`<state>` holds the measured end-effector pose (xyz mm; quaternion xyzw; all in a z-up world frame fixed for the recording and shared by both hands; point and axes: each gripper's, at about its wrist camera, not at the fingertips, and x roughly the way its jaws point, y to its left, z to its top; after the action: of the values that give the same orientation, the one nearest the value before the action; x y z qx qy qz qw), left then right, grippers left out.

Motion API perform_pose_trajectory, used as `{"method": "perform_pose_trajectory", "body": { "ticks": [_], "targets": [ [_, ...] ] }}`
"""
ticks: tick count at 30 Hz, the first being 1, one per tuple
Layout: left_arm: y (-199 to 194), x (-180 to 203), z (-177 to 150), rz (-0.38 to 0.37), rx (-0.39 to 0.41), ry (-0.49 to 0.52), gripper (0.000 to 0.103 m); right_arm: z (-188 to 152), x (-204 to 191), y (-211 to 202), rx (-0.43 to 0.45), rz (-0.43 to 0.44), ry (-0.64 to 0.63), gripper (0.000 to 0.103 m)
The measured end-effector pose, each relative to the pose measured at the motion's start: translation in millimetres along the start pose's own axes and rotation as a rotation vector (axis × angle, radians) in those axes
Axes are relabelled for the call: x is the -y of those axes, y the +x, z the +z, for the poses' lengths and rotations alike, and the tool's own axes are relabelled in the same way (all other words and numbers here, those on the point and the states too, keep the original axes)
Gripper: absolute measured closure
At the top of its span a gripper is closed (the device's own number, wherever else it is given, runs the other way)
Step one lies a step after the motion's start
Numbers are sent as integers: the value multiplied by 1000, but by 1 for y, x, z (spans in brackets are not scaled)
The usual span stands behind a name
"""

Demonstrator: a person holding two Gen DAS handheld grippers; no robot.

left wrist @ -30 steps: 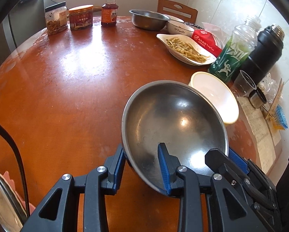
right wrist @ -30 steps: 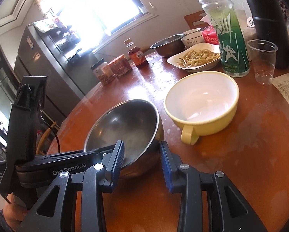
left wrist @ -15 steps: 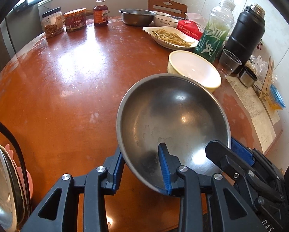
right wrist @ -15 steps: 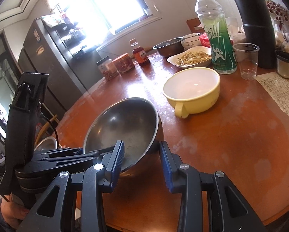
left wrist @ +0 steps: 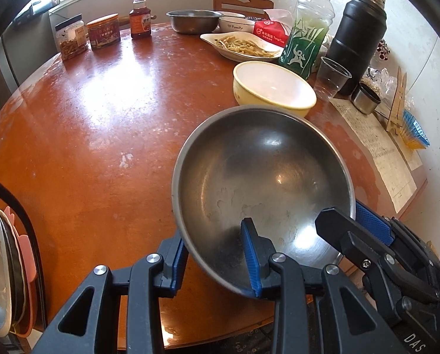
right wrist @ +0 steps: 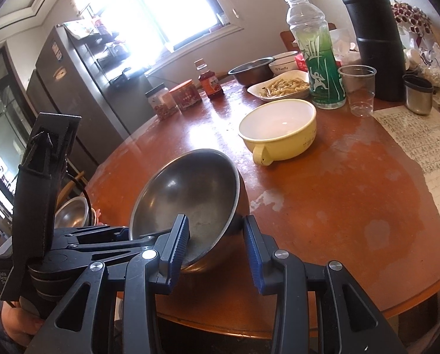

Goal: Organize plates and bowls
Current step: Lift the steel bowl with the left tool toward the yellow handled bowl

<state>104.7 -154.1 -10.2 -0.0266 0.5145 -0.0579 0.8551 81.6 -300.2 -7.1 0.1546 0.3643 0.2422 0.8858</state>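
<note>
A large steel bowl [left wrist: 264,177] [right wrist: 190,197] hangs tilted over the near part of the round brown table [left wrist: 102,118]. My left gripper [left wrist: 214,244] is shut on its near rim, one finger inside the bowl and one outside. My right gripper [right wrist: 215,227] is shut on the rim as well, and in the left wrist view the right gripper [left wrist: 352,221] clamps the bowl's right side. A yellow bowl with a handle [left wrist: 273,88] [right wrist: 278,126] stands empty just beyond. A rack of upright plates and steel dishes [left wrist: 1,265] shows at the lower left.
At the back stand a plate of noodles [left wrist: 243,45], a steel bowl [left wrist: 193,20], a white bowl [left wrist: 236,23], jars and a sauce bottle [left wrist: 140,17]. On the right are a green bottle [left wrist: 308,35], a black flask [left wrist: 358,38], a plastic cup [left wrist: 331,76] and a paper sheet [left wrist: 376,153].
Both grippers have drawn the steel bowl back toward the table's near edge, away from the yellow bowl. The dish rack at the left has come further into view.
</note>
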Motion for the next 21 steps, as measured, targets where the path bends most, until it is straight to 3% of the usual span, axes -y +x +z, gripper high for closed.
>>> {"method": "perform_pose_trajectory", "body": {
  "ticks": [14, 21],
  "targets": [
    [5, 6, -3, -5, -5, 5, 68, -4, 5, -2, -7, -8, -1, 62],
    [5, 2, 0, -35, 1, -4, 66, -3, 9, 3, -12, 3, 13, 57]
  ]
}}
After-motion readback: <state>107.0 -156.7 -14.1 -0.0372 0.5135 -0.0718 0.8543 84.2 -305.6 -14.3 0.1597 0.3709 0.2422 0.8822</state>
